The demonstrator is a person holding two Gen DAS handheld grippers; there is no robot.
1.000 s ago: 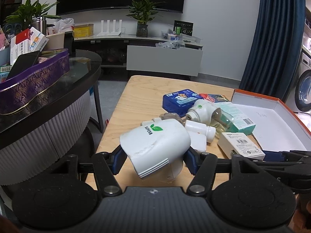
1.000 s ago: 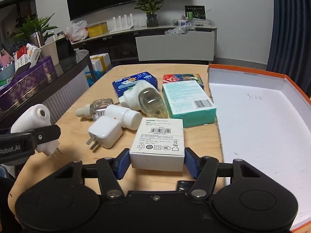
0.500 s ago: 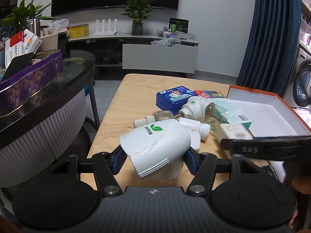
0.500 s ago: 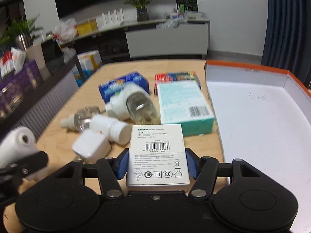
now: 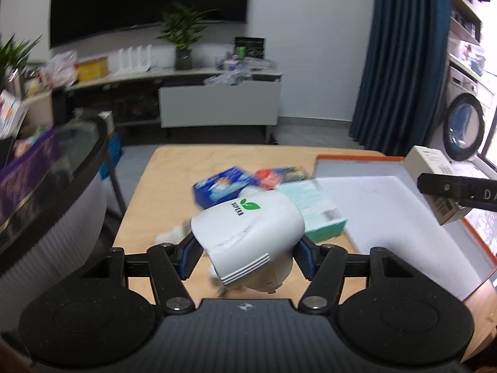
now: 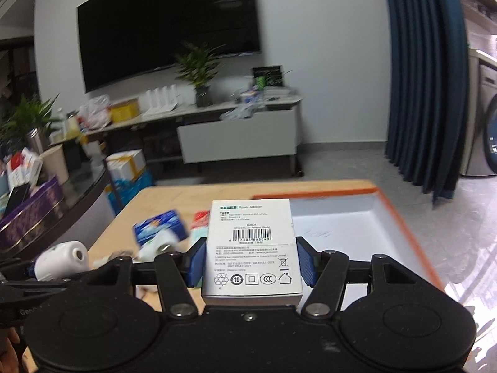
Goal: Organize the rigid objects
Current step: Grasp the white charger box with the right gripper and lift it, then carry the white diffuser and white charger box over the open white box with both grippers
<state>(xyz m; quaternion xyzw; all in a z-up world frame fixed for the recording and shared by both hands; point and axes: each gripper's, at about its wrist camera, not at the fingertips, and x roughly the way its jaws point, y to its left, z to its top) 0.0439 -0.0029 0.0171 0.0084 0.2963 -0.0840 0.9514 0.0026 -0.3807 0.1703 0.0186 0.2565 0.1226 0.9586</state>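
My left gripper [image 5: 247, 248] is shut on a white plug-in device with a green leaf logo [image 5: 248, 233] and holds it above the wooden table [image 5: 161, 192]. My right gripper [image 6: 250, 262] is shut on a white power adapter box [image 6: 251, 248], lifted over the near left edge of the white, orange-rimmed box lid [image 6: 351, 223]. The adapter box also shows at the right of the left wrist view [image 5: 435, 186], above the lid [image 5: 388, 211]. The plug-in device shows at the left of the right wrist view [image 6: 62, 259].
A blue box [image 5: 223, 186], a red packet [image 5: 279, 175], a teal box [image 5: 313, 208] and small white items lie on the table left of the lid. A dark curved counter [image 5: 62, 180] with a purple tin stands to the left.
Both grippers have lifted their objects off the table and swung right, toward the orange-rimmed lid. The adapter box has risen from the tabletop to above the lid's edge.
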